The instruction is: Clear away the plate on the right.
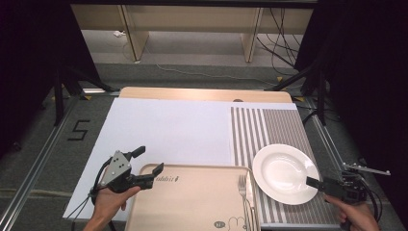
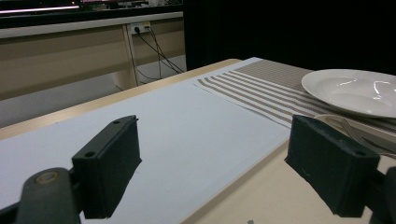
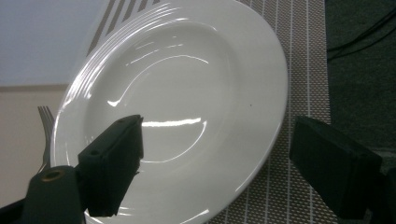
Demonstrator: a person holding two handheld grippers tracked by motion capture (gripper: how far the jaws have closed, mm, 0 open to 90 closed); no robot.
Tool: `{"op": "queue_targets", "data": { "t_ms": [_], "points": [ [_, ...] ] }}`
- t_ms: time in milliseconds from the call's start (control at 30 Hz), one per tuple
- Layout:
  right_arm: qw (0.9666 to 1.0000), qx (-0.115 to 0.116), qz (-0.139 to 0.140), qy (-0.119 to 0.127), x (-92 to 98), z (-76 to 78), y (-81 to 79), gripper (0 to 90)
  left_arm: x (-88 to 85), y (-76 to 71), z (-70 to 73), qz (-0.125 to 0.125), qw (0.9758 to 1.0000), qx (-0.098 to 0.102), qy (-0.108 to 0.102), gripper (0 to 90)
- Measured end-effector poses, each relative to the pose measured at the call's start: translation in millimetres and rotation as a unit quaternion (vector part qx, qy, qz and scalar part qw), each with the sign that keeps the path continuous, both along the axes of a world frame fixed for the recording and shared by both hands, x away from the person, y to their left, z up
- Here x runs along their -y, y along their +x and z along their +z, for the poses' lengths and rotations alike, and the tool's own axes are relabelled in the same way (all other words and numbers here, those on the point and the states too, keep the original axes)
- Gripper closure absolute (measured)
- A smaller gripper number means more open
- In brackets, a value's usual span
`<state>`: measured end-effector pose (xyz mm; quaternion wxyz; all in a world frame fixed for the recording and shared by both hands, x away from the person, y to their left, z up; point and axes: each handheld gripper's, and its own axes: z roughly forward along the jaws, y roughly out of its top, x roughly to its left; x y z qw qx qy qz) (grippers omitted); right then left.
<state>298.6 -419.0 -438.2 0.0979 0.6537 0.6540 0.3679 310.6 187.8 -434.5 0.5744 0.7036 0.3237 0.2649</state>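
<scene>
Beige tray (image 1: 192, 202), smooth w/ raised rim, sat at the near edge; glossy white plate (image 1: 284, 173) lay on the striped woven mat (image 1: 269, 130) beside it. Right gripper (image 3: 215, 172) had jaws apart, straddling the plate's near rim; risk: slick glaze might slip from the pads. Left gripper (image 1: 146, 166), jaws apart, hovered over the tray's corner; fork (image 1: 243, 185) could get knocked.

On the table (image 1: 202, 94) a sheet (image 1: 168, 130) lies left and a mat (image 1: 272, 130) right, the plate (image 1: 284, 173) sitting on the mat's near part, the tray (image 1: 192, 202) before the sheet with a fork (image 1: 243, 187) at its right edge, just beside the plate.
</scene>
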Motion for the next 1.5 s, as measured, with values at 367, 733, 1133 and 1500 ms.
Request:
{"op": "queue_targets", "data": {
  "t_ms": [367,733,1133,1500],
  "points": [
    [0.9985,-0.044,0.001,0.032,4.2,-5.9,2.4,19.0,-0.1,-0.9,0.3,-0.003,1.0000,0.002,0.001,16.7],
    [0.9967,-0.070,0.006,0.039,7.6,-17.3,8.3,20.4,0.0,-0.7,0.1,-0.002,1.0000,0.000,0.001,16.7],
    [0.9918,-0.081,0.032,0.093,6.3,-25.5,12.6,21.6,0.2,-0.7,0.1,-0.003,1.0000,0.000,0.001,16.7],
    [0.9896,-0.090,0.029,0.108,3.8,-28.8,16.6,23.8,0.2,-0.6,0.0,-0.003,1.0000,0.000,0.000,16.7]
  ]
}}
